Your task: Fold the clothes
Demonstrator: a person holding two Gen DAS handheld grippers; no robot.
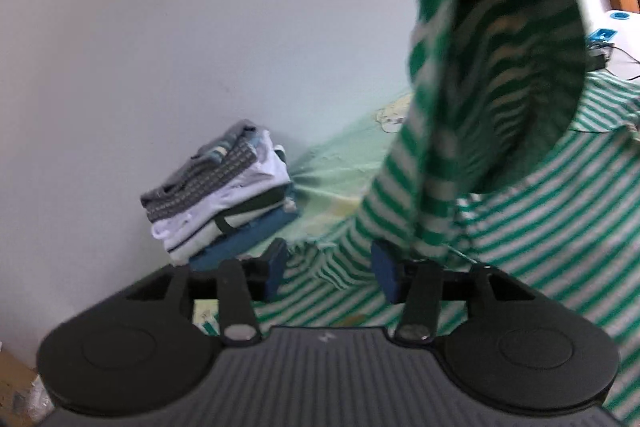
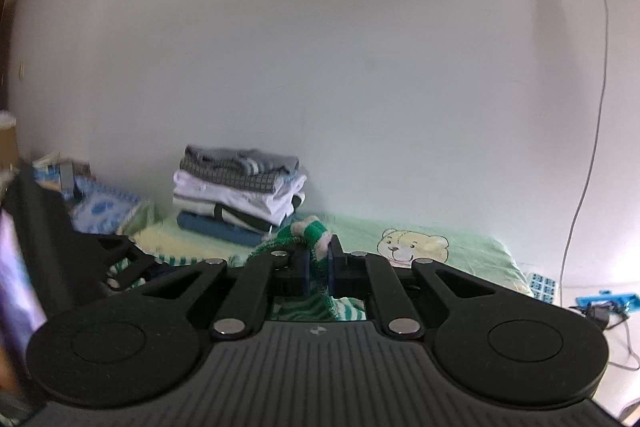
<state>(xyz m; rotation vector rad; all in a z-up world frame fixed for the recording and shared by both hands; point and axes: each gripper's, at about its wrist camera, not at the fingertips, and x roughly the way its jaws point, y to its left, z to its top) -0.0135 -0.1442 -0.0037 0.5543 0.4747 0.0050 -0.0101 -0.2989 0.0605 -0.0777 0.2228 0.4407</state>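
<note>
The green-and-white striped knit shirt [image 1: 552, 211] sprawls over the pale green bed [image 2: 472, 247], right of the stack of folded clothes [image 2: 240, 195]. The right tool [image 2: 318, 267] pinches a bunched edge of it; the left tool [image 1: 332, 267] stands open, pads clear of the cloth beneath. Soft, light and floppy, it looks best taken at hems or shoulder seams.

Soft knit cloth on the green-and-white striped shirt [image 1: 540, 195], its edge ribbed at the right gripper [image 2: 319, 263], which is matt black plastic with shiny metal rivets [image 2: 229, 327] (blue pads look rubbery). Behind the shirt, a folded stack [image 2: 240, 195] of woven cotton lies on the thin, smooth bedsheet [image 2: 460, 247].
</note>
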